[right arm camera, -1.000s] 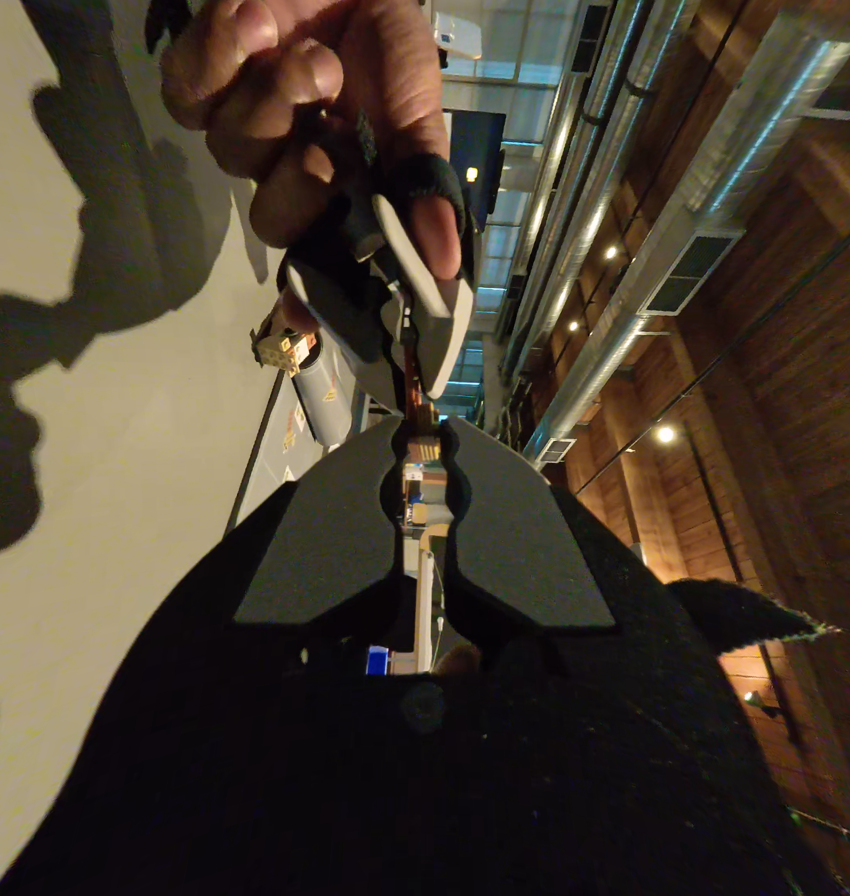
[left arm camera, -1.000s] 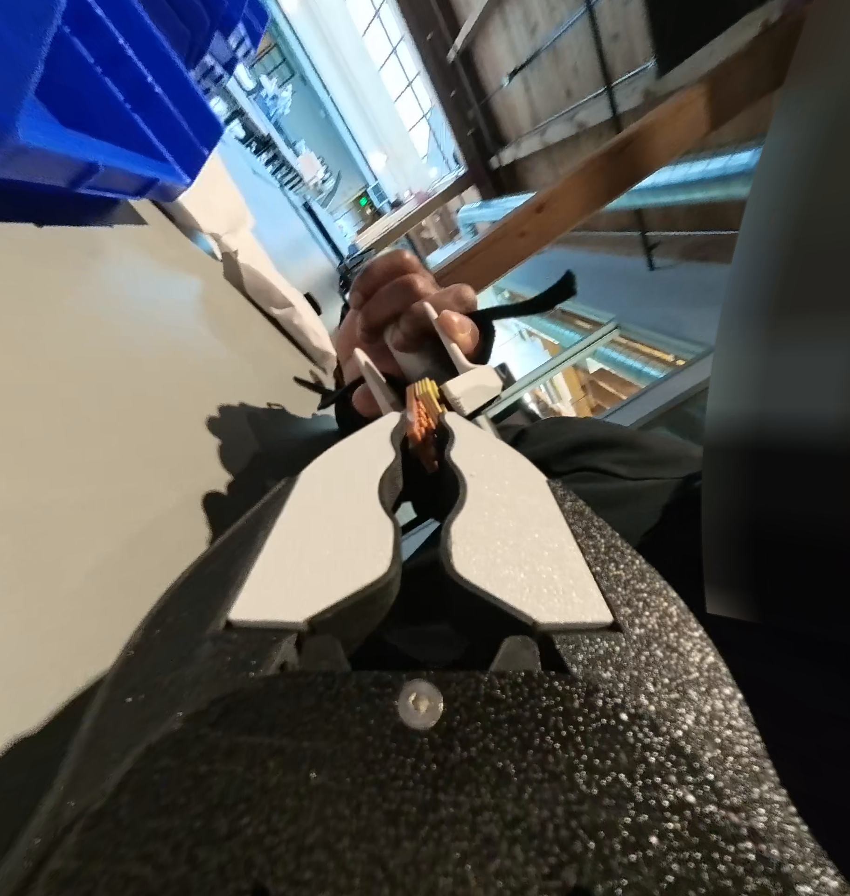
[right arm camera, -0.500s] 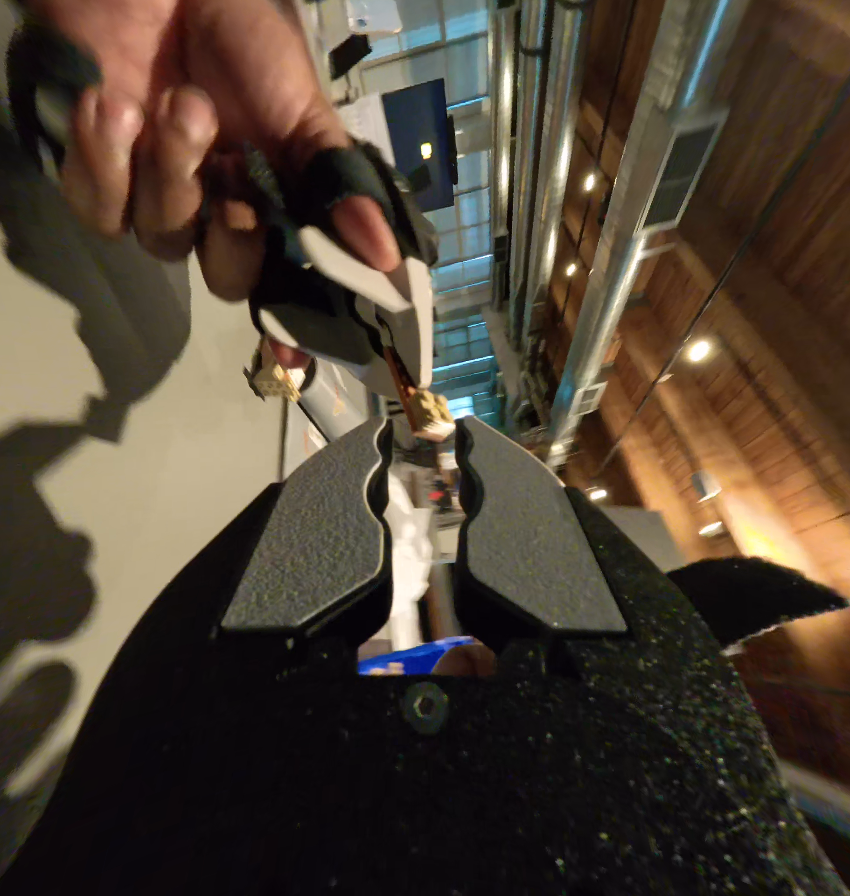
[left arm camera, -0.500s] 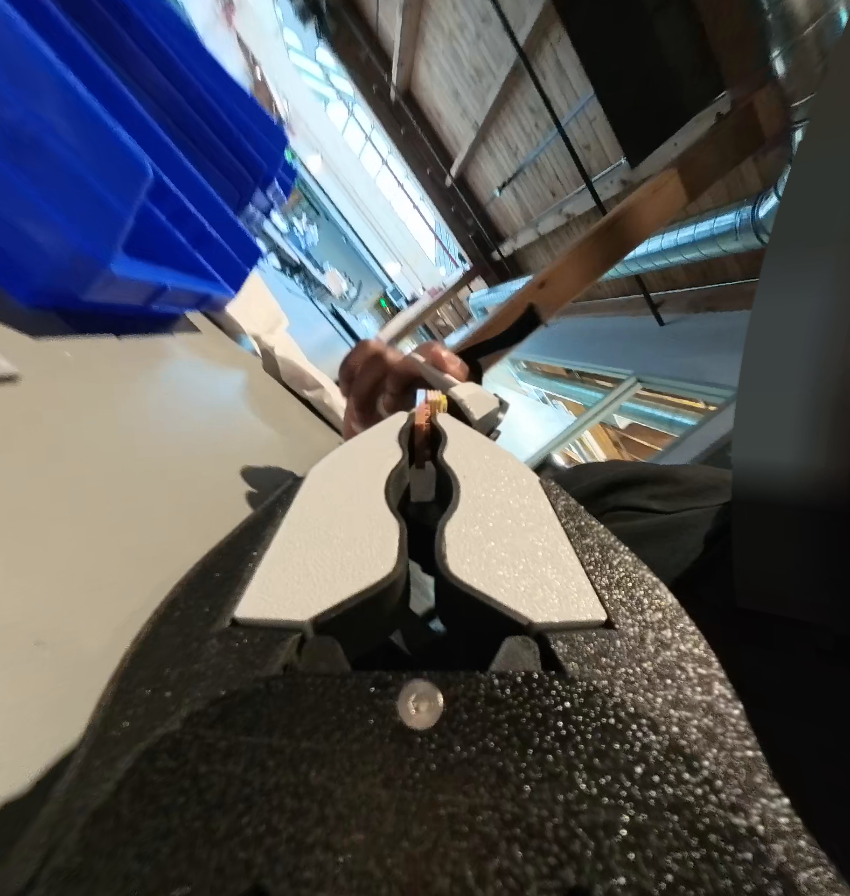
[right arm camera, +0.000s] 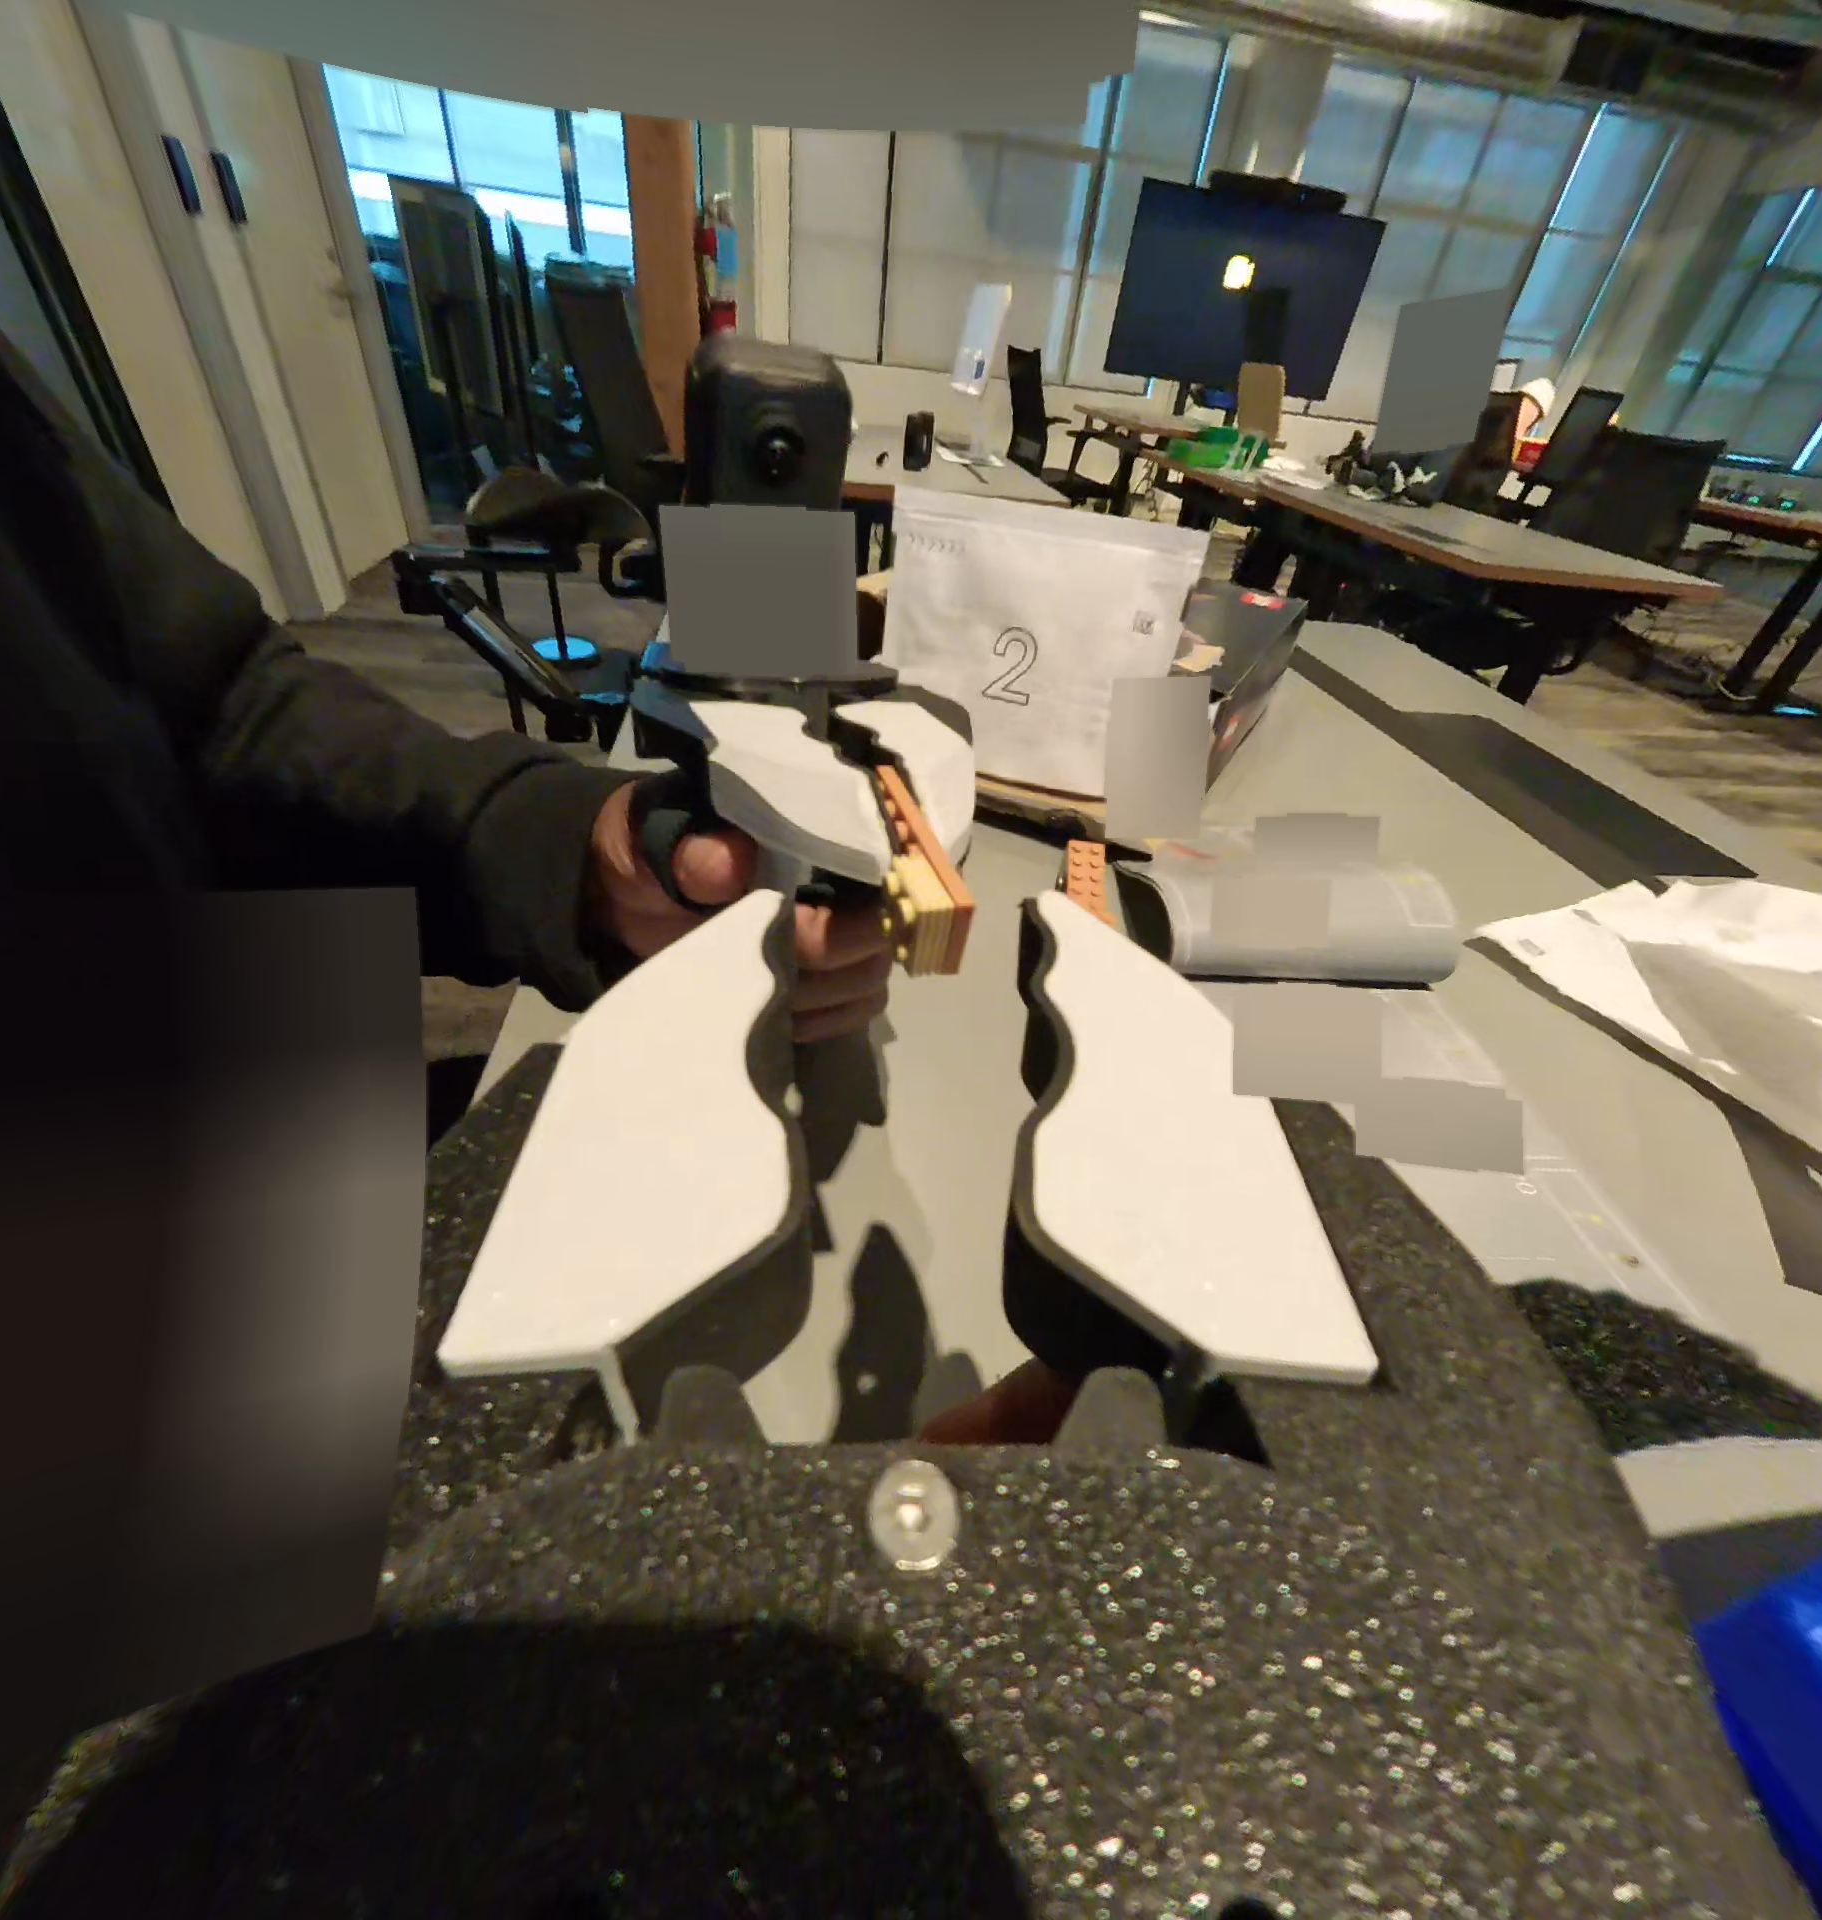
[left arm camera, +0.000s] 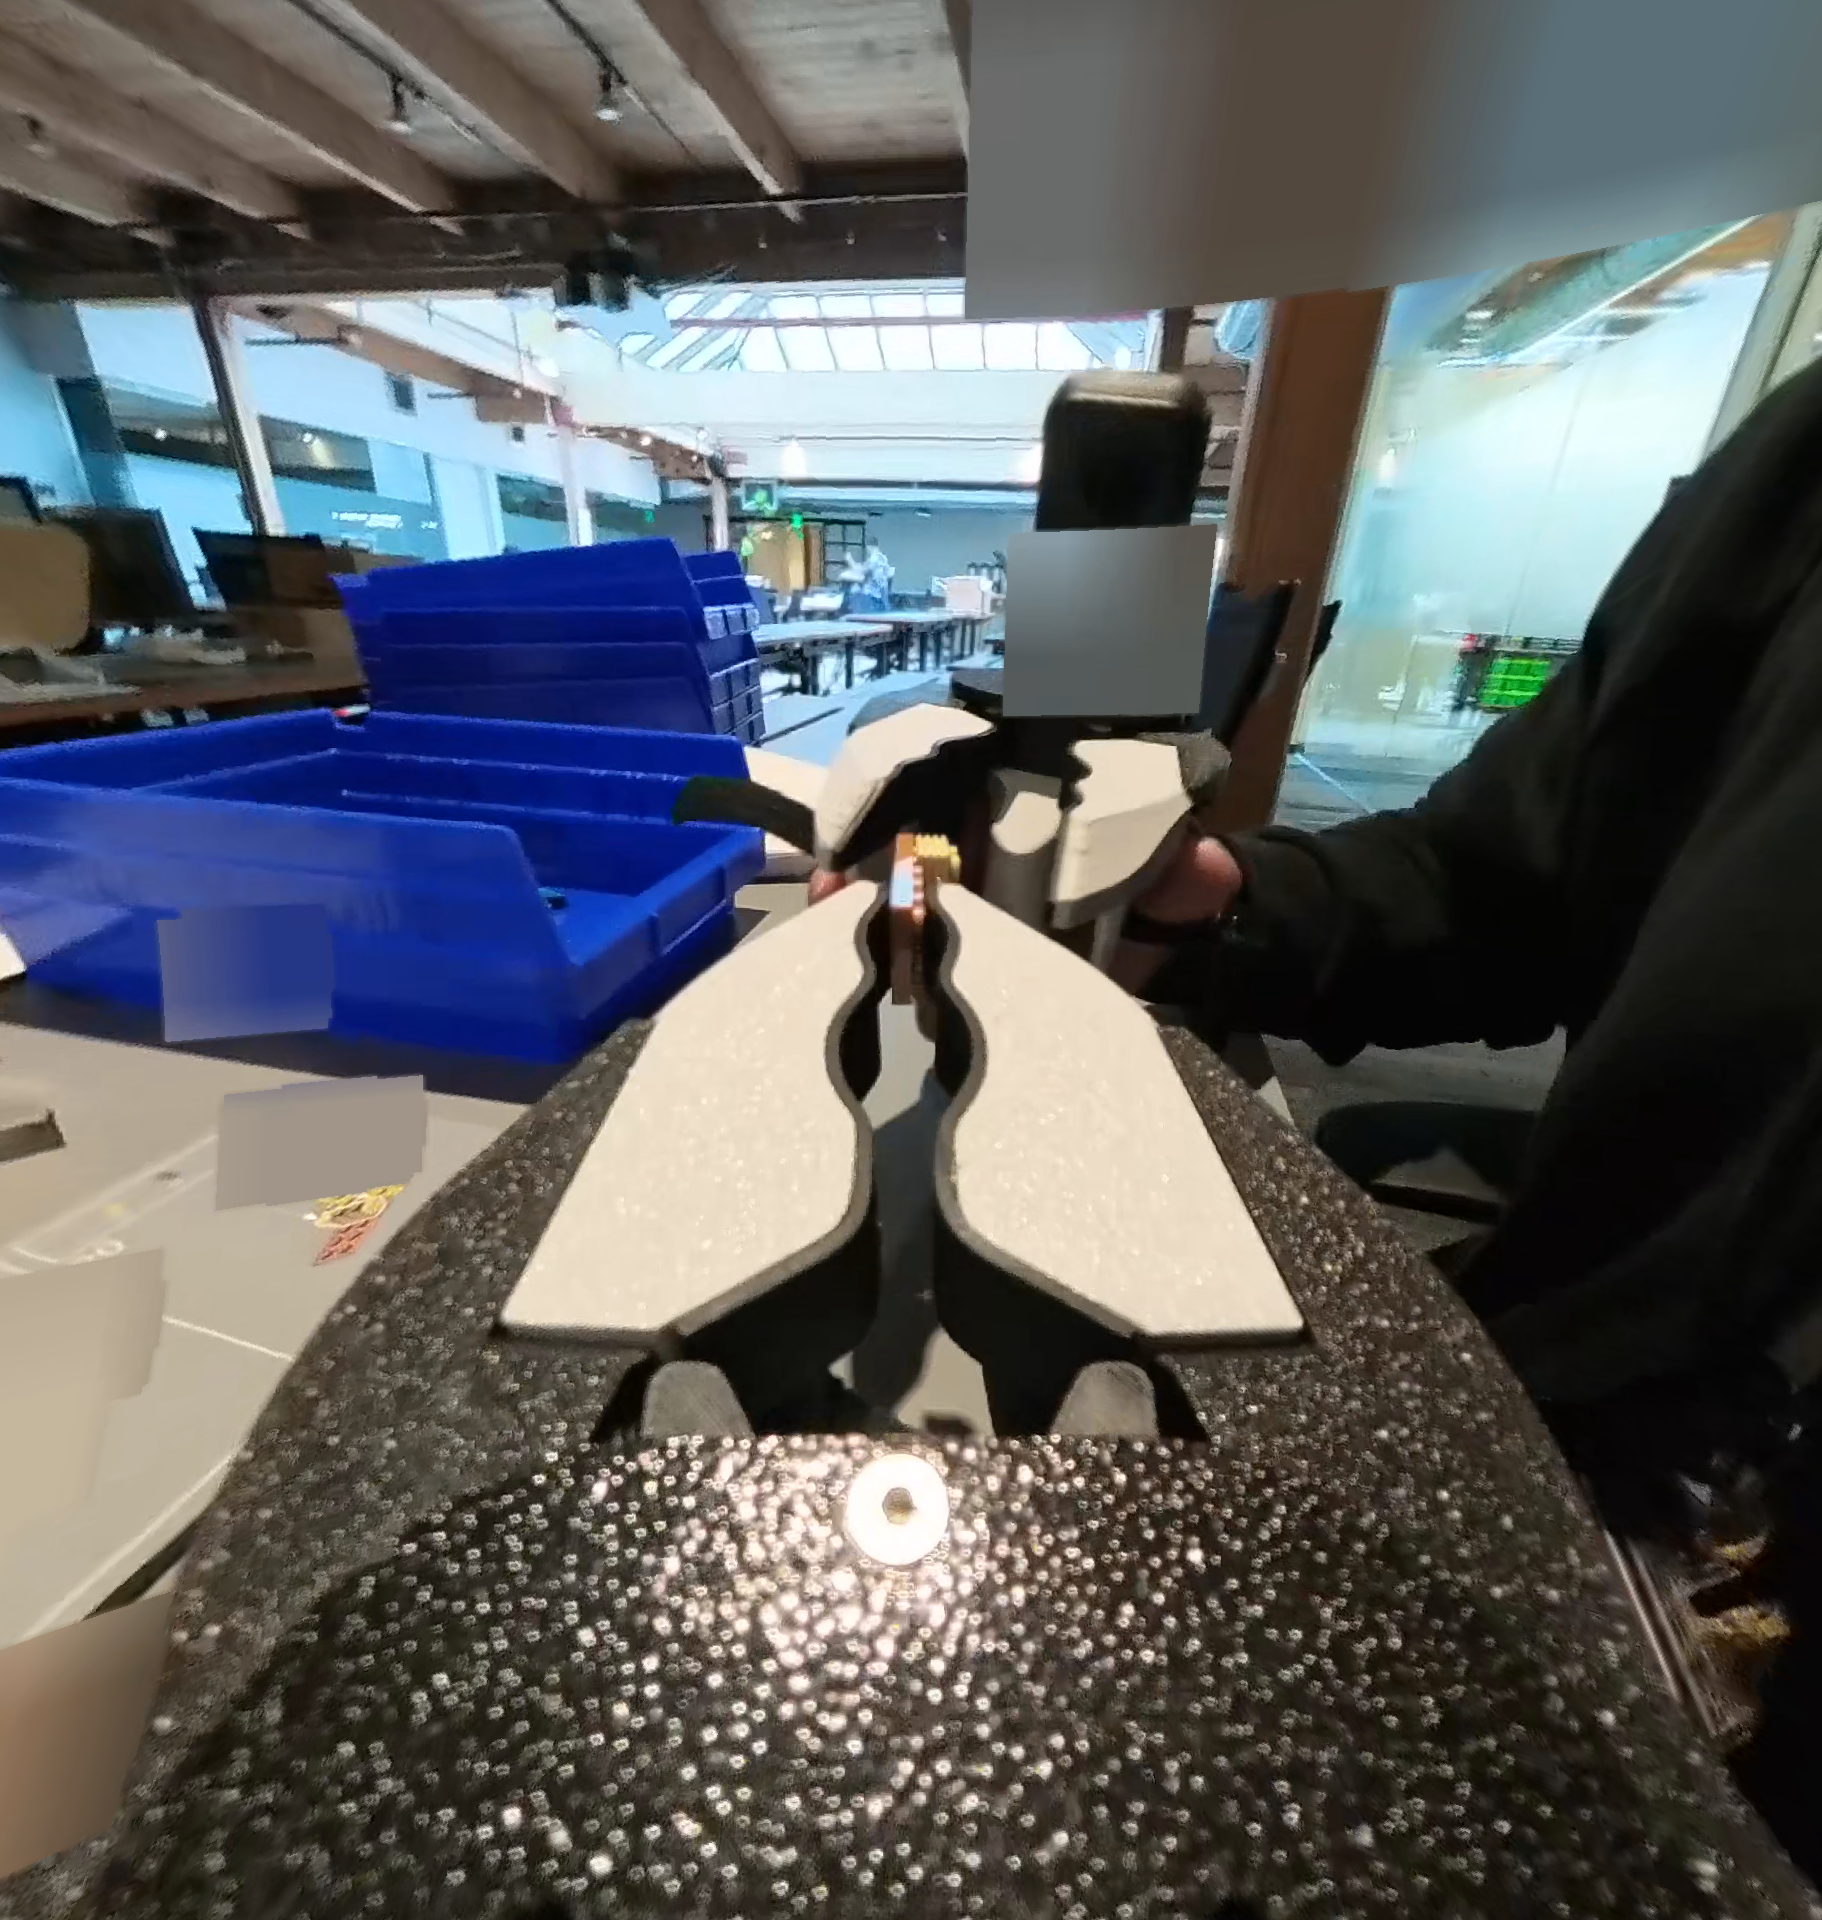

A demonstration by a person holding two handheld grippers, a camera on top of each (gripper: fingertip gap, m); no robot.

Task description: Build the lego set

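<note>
My left gripper [left arm camera: 907, 906] is shut on a lego assembly [left arm camera: 909, 940]: a long brown plate held edge-on. In the right wrist view the plate sticks out of the left gripper [right arm camera: 881, 847], with a small stack of tan bricks [right arm camera: 930, 923] on its free end. My right gripper [right arm camera: 907, 920] is open and empty. Its fingers stand on either side of the tan end without touching it. In the left wrist view the right gripper [left arm camera: 990, 831] faces mine just beyond the assembly. A loose orange brick [right arm camera: 1089, 878] lies on the grey table [right arm camera: 1509, 1226].
Open blue bins [left arm camera: 367, 862] and a stack of blue bins [left arm camera: 554, 644] stand on the table at the left. A white numbered bag [right arm camera: 1032, 644], a curled booklet [right arm camera: 1291, 914] and crumpled white paper [right arm camera: 1717, 997] lie beyond and to the right. A person's dark sleeve [left arm camera: 1509, 883] holds the right gripper. My two grippers' fingertips are within a few centimetres of each other.
My right gripper has let go of the tan end of the assembly and opened wide. Both grippers have turned back upright over the table. My left gripper still holds the plate.
</note>
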